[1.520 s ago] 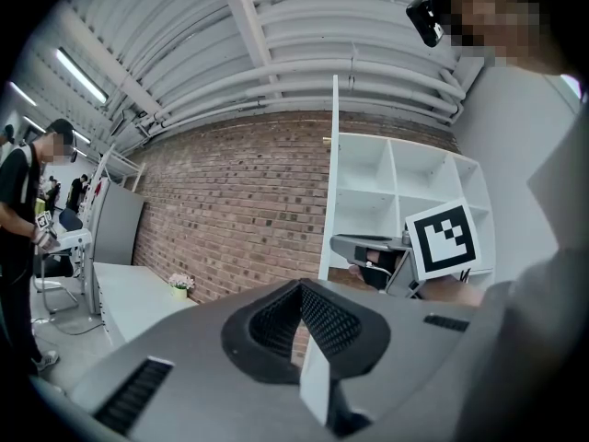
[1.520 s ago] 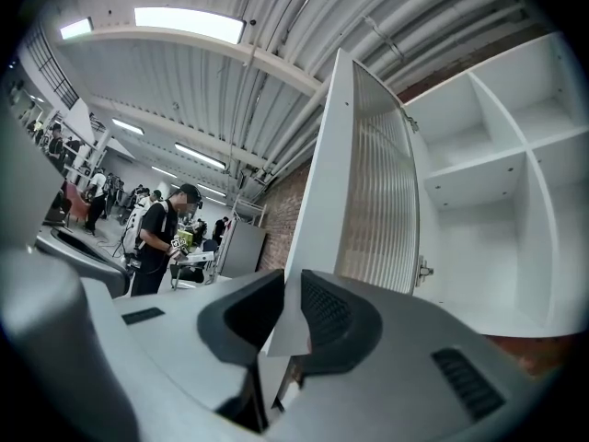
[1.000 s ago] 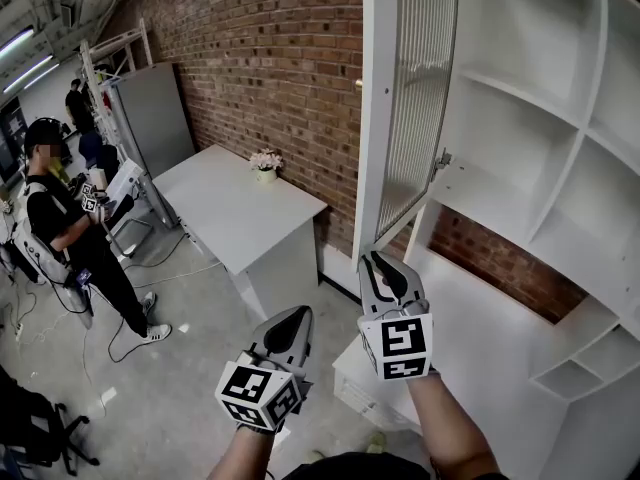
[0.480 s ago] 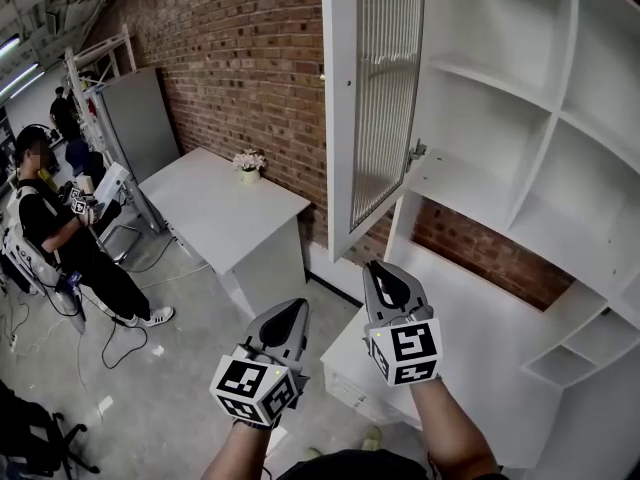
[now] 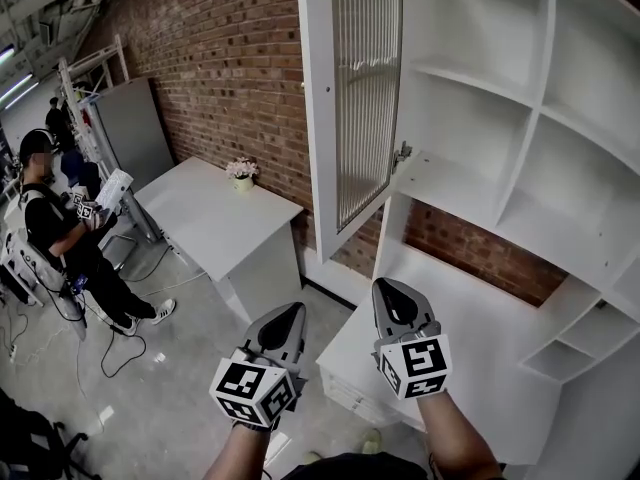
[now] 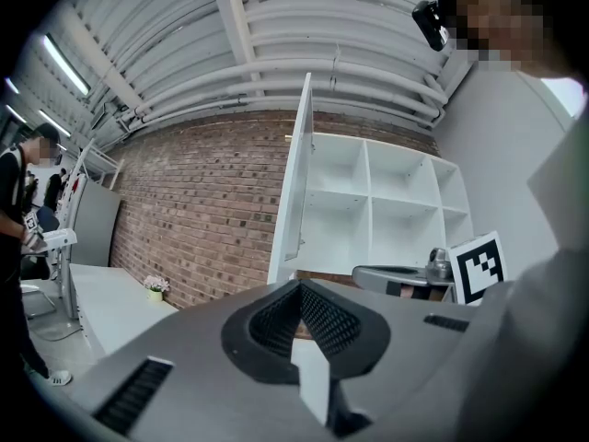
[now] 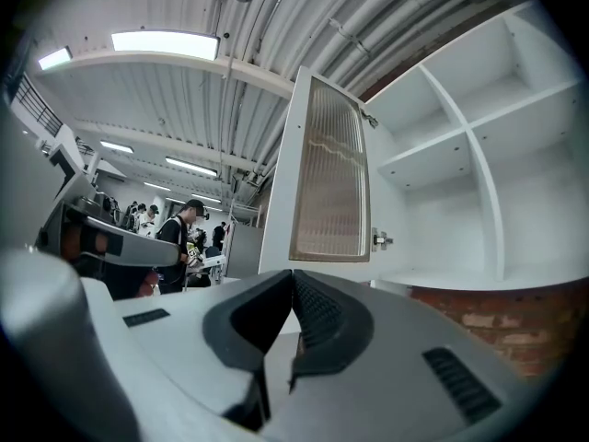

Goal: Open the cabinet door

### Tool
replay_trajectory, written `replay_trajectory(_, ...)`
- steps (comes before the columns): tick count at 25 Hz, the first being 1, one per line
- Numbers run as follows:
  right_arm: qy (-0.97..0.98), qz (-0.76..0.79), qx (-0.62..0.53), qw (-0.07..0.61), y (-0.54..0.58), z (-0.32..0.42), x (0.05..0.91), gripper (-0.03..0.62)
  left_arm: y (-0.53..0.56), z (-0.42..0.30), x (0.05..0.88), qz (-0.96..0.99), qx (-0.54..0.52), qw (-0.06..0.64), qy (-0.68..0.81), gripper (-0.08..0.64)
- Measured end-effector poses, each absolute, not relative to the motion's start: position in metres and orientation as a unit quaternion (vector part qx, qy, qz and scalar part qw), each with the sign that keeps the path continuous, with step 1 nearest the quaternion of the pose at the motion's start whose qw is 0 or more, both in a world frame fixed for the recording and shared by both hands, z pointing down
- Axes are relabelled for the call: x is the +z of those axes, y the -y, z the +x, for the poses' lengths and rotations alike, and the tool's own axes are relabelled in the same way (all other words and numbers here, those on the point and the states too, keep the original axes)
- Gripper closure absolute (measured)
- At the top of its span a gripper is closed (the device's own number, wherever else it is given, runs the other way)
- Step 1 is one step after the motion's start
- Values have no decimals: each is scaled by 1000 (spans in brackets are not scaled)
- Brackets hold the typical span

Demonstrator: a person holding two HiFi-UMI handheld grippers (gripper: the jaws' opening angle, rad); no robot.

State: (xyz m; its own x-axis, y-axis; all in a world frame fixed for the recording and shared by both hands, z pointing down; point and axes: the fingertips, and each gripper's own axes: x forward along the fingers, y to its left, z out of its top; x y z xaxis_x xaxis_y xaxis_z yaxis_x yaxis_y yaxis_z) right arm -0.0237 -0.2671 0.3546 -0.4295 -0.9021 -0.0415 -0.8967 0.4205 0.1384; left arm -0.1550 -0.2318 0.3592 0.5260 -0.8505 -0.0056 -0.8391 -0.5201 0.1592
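Observation:
The white cabinet door [image 5: 345,108] with a ribbed glass panel stands swung wide open, hinged to the white shelf unit [image 5: 500,158] on the brick wall. It also shows in the left gripper view as a thin edge-on door [image 6: 294,191] and in the right gripper view as a glass-panelled door [image 7: 327,178]. My right gripper [image 5: 397,293] is below the door's lower edge, apart from it, jaws shut with nothing between them [image 7: 293,288]. My left gripper [image 5: 290,313] hangs lower left, jaws shut and holding nothing [image 6: 299,297].
A white desk [image 5: 215,218] with a small flower pot [image 5: 241,173] stands against the brick wall at left. A white counter [image 5: 450,318] runs under the shelves. A person [image 5: 55,233] with grippers stands far left beside a grey cabinet [image 5: 135,128].
My right gripper has drawn back and down from the door's lower edge. The head view has shifted, so the door sits further left in frame. The left gripper drifted slightly.

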Motion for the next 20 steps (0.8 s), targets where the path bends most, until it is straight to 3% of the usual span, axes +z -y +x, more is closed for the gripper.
replay_trajectory(20, 833, 548, -68, 1, 242, 24, 342, 588, 230, -159, 337, 863, -51, 45, 500, 555)
